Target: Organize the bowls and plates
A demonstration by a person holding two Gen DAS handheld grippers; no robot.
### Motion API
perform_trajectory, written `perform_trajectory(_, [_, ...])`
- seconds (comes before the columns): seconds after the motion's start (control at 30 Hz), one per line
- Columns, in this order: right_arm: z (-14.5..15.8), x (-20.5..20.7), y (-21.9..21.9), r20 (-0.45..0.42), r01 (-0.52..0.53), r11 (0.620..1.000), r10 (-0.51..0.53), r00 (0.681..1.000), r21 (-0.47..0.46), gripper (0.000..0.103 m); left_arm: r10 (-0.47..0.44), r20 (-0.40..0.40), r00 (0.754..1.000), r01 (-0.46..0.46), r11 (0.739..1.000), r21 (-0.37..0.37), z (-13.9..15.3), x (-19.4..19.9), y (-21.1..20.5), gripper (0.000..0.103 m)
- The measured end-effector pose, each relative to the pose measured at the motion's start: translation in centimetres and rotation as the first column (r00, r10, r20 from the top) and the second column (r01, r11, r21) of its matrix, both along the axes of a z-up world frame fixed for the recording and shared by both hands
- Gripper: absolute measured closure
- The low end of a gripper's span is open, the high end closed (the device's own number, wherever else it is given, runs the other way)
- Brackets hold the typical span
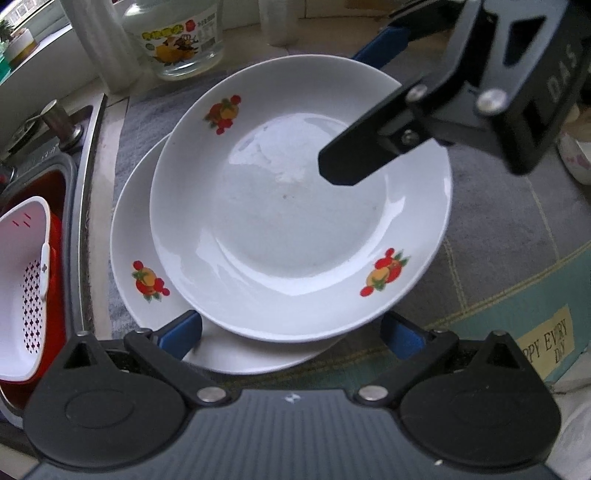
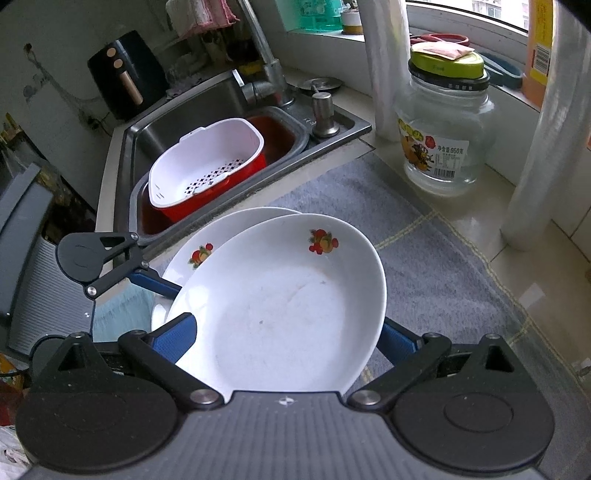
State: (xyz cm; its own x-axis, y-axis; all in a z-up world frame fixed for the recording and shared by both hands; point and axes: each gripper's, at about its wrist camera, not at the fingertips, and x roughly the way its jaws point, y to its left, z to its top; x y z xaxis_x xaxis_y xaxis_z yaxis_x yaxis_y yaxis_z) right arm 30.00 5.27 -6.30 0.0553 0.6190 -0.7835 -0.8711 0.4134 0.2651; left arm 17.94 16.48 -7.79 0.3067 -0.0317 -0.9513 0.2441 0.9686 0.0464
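Left wrist view, white fruit-printed plate atop matching plate

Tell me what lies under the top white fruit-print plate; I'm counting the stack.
Under the top white fruit-print plate one second white fruit-print plate shows, resting on the grey mat. Its middle is covered, so anything between or beneath them cannot be seen.

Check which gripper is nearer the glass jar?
Right, though not by much. The right gripper holds the top plate at its near rim, jar ahead-right across the mat. The left gripper sits at the stack's sink-side rim, the jar beyond the plates.
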Motion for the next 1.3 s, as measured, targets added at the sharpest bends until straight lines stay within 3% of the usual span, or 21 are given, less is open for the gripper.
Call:
perform_trajectory(0.37, [-0.1,-1.9,0.5,0.105,-0.043,0.996,0.052,0.993,-0.083,0.0,0.086,0.059,0.995,-0.078,0.989,-0.126,0.3,-0.7,1.5,0.001])
perform_trajectory(0.77, [0.0,-2.0,0.4,0.16,-0.036,0.994,0.052,0.986,-0.101,0.008,0.109,0.093,0.99,-0.092,0.982,-0.166,0.4,-1.4,2.1,0.001])
perform_trajectory(1.03, [-0.3,-3.0,1.5,0.263,-0.045,0.985,0.089,0.961,-0.169,0.008,0.132,0.104,0.986,-0.112,0.977,-0.181,0.3,-1.4,2.0,0.001])
perform_trajectory(1.3, [-0.5,-2.7,2.3,0.269,-0.044,0.983,0.093,0.959,-0.18,0.008,0.15,0.159,0.976,-0.124,0.979,-0.163,1.1,-2.3,1.9,0.001])
